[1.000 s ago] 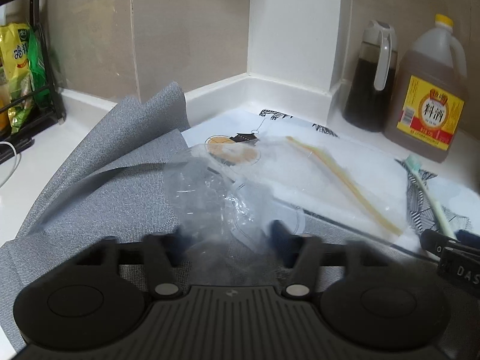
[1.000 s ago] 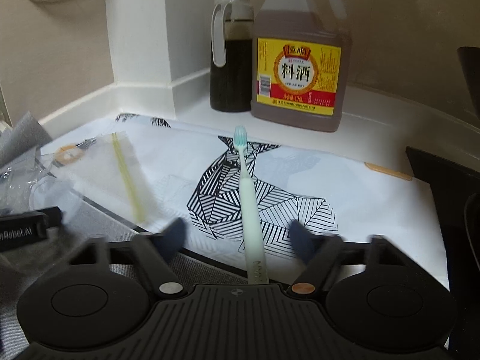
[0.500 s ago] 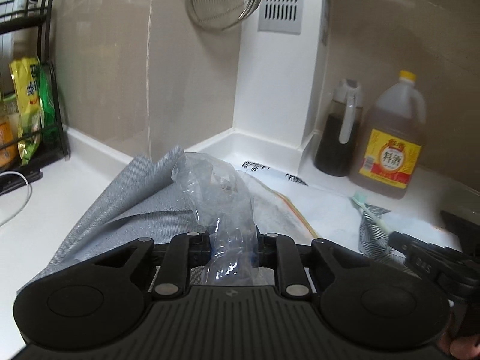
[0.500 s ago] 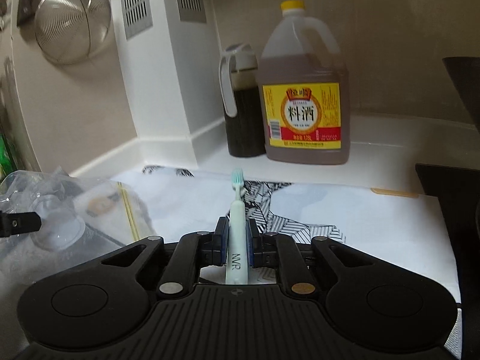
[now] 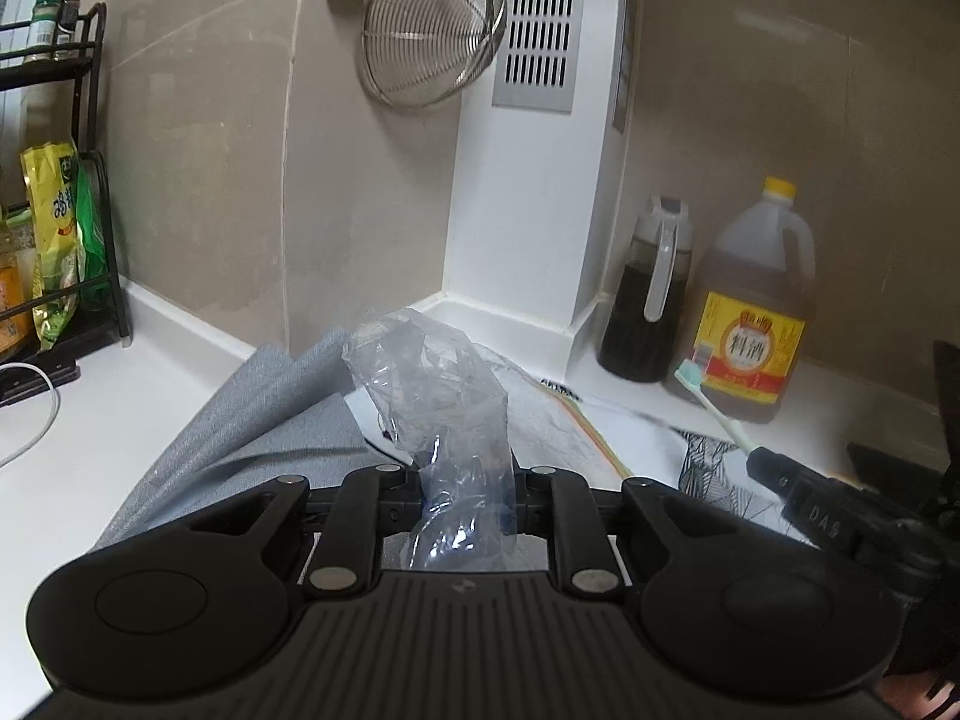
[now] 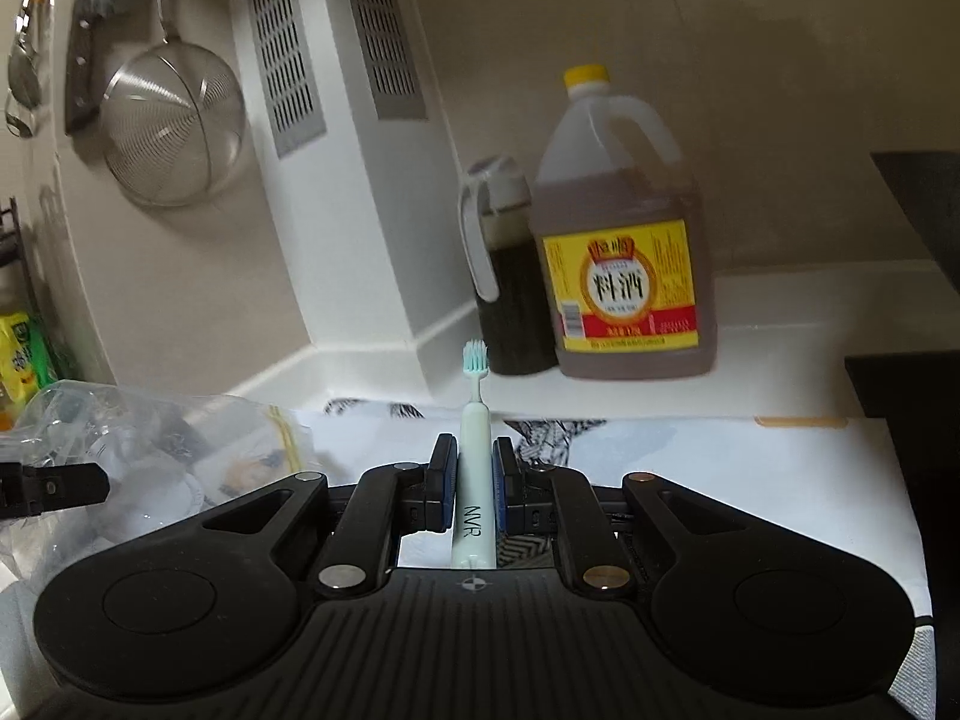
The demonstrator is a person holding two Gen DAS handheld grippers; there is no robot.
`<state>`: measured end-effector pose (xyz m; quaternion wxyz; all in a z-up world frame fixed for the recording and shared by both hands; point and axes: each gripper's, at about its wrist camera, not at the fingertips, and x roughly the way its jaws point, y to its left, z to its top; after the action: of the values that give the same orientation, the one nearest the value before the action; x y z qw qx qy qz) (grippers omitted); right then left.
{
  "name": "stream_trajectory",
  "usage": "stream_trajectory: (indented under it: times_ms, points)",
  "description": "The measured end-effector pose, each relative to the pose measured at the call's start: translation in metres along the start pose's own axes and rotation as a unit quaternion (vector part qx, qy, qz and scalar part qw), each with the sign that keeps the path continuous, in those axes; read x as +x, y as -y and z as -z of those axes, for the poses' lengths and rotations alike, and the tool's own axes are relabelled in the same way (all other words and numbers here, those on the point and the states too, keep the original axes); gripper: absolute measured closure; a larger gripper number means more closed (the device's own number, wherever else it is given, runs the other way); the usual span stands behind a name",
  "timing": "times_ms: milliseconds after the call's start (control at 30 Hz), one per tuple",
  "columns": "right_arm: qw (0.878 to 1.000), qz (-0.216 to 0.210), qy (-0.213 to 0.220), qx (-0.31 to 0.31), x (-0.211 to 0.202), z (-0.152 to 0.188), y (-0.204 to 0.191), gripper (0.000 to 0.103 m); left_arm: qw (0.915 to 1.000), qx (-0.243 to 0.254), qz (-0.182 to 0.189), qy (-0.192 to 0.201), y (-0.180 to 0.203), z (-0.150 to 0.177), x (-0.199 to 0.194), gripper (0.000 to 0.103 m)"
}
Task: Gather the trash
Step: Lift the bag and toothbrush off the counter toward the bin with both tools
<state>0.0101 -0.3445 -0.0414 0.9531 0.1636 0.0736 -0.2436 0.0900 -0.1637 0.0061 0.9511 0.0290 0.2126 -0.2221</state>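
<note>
A crumpled clear plastic bag [image 5: 432, 384] stands up between the jaws of my left gripper [image 5: 465, 495], which is shut on it and holds it above the grey cloth [image 5: 258, 414]. The same plastic bag [image 6: 138, 444] appears at the left of the right wrist view. My right gripper [image 6: 474, 474] is shut on the handle of a pale green toothbrush [image 6: 474, 420], bristles pointing away and up. In the left wrist view that toothbrush [image 5: 708, 402] sticks out of the right gripper at the far right, above the patterned white sheet [image 5: 708, 456].
A cooking-wine jug [image 6: 624, 252] and a dark sauce bottle [image 6: 504, 276] stand in the back corner by the white column [image 5: 528, 210]. A wire strainer [image 5: 426, 30] hangs on the wall. A black rack with snack packets [image 5: 54, 252] is at far left; a white cable [image 5: 30, 414] lies nearby.
Both grippers closed, the left on the plastic bag and the right on the toothbrush, then lifted them off the counter. Both views tilted upward, showing more wall.
</note>
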Motion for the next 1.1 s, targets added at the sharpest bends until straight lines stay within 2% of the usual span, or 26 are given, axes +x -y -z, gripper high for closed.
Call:
stream_trajectory:
  times_ms: [200,400,633,700,833,1100]
  points:
    - [0.999,-0.015,0.042,-0.029,-0.013,0.001,-0.011,0.089,0.9999,-0.004,-0.012,0.011,-0.008,-0.004,-0.018,0.084]
    - [0.999,-0.029,0.024,-0.037,-0.011,0.006,-0.017,0.089,0.9995,0.007,-0.025,0.02,-0.022,-0.005,-0.057,0.084]
    - [0.998,-0.046,0.015,-0.038,-0.016,0.009,-0.02,0.089,0.998,0.015,-0.049,0.037,-0.047,0.002,-0.127,0.084]
    - [0.998,-0.035,0.014,-0.041,-0.024,0.007,-0.021,0.089,0.9973,0.022,-0.056,0.041,-0.055,0.006,-0.149,0.084]
    - [0.998,-0.056,0.004,-0.021,-0.058,-0.001,-0.024,0.089,0.9961,0.031,-0.065,0.05,-0.069,0.017,-0.188,0.084]
    - [0.993,-0.102,0.028,-0.061,-0.167,-0.005,-0.048,0.089,0.9964,0.015,-0.069,0.047,-0.093,0.045,-0.252,0.084]
